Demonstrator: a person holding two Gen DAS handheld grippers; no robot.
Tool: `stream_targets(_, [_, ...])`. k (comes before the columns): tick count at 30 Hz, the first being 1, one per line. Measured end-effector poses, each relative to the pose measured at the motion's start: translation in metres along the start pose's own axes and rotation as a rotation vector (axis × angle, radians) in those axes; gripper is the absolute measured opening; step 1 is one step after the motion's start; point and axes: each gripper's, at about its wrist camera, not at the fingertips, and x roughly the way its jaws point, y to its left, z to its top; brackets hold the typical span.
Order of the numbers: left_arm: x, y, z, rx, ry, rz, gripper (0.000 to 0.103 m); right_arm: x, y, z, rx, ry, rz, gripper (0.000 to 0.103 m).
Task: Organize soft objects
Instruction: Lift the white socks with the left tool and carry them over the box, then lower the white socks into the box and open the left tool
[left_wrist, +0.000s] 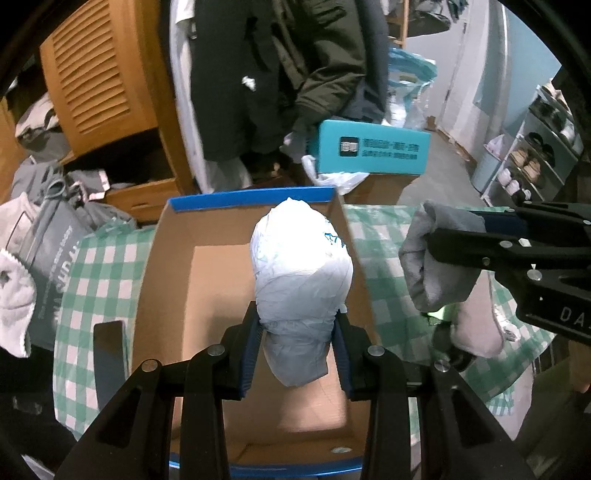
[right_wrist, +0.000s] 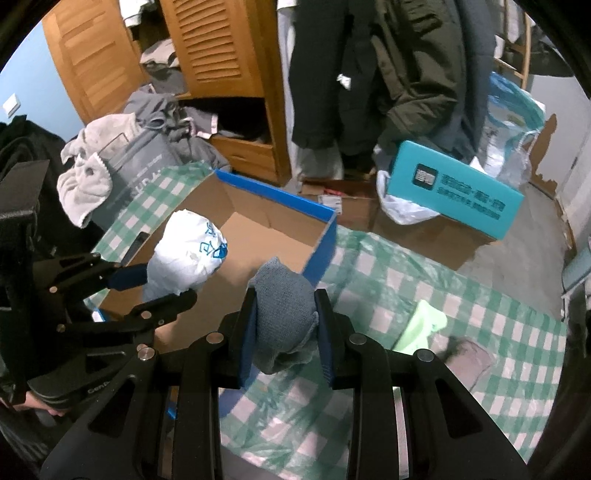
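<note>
My left gripper is shut on a white wrapped bundle with blue print and holds it above an open cardboard box with blue edges. The bundle and the left gripper also show in the right wrist view, over the box. My right gripper is shut on a grey rolled sock and holds it to the right of the box; it shows in the left wrist view with the sock.
The box stands on a green-and-white checked cloth. A light green soft item and a pinkish one lie on the cloth. A teal box, hanging coats, a wooden wardrobe and piled clothes stand behind.
</note>
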Motion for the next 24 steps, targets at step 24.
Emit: stream_targets(24, [0.019,0.044,-0.016,-0.075,0.075,0.038,0.046,0.065,0.040,0.010,-0.037,0.126,0.039,0.031])
